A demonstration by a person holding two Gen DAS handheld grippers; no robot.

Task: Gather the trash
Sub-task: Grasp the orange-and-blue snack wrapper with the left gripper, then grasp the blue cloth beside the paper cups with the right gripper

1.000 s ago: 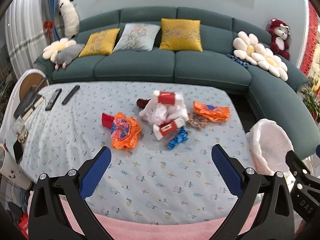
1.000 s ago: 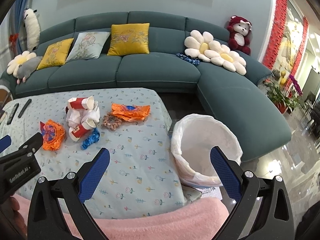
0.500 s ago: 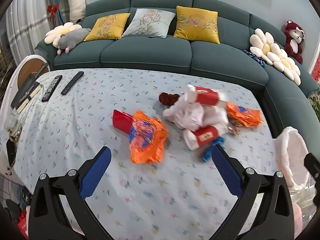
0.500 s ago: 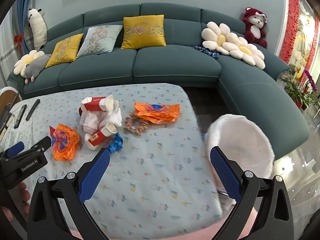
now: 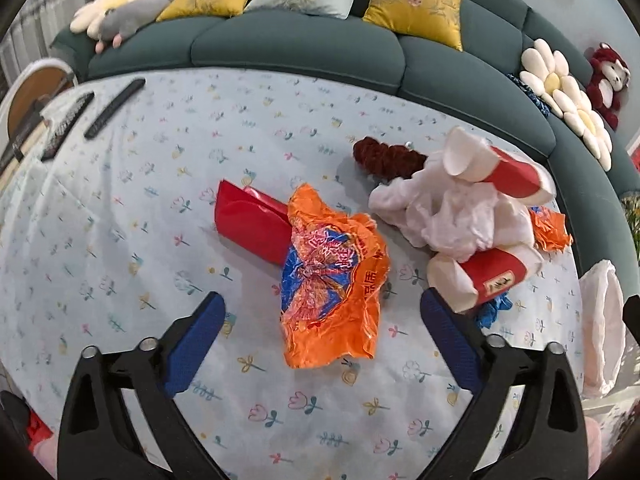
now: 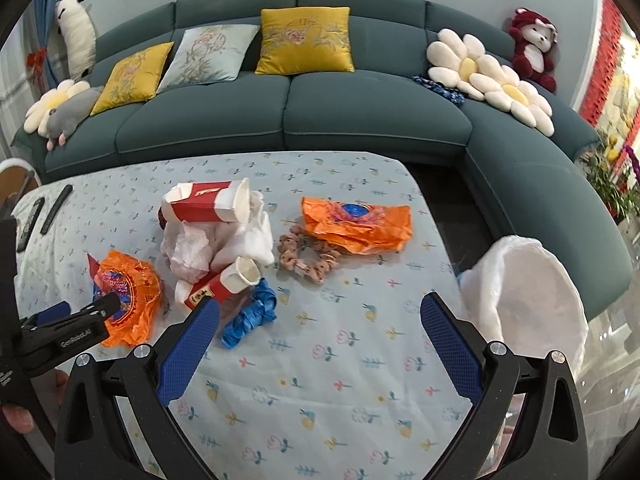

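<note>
Trash lies on the floral tablecloth point(image 5: 120, 240). A crumpled orange wrapper point(image 5: 332, 280) lies over a red packet point(image 5: 248, 220), just ahead of my open, empty left gripper point(image 5: 322, 332). Right of it are white tissues point(image 5: 460, 216), two red-and-white paper cups point(image 5: 480, 276), a dark red scrunchie point(image 5: 384, 158) and a blue scrap point(image 5: 492, 312). In the right wrist view my open, empty right gripper point(image 6: 320, 340) hovers over the table near the blue scrap point(image 6: 250, 316). A second orange wrapper point(image 6: 356, 224) and a brown beaded ring point(image 6: 308, 256) lie beyond. The white-lined bin point(image 6: 528, 280) stands at the table's right edge.
Two remotes point(image 5: 92, 112) lie at the table's far left. A teal sofa point(image 6: 320, 116) with cushions and plush toys wraps the back and right. A wooden chair point(image 5: 28, 92) stands at the left. The left gripper's body point(image 6: 60, 332) shows in the right wrist view.
Both grippers have moved forward and lower over the table. The left one has closed in on the orange wrapper, which now sits between its open fingers' line. Nothing was grasped.
</note>
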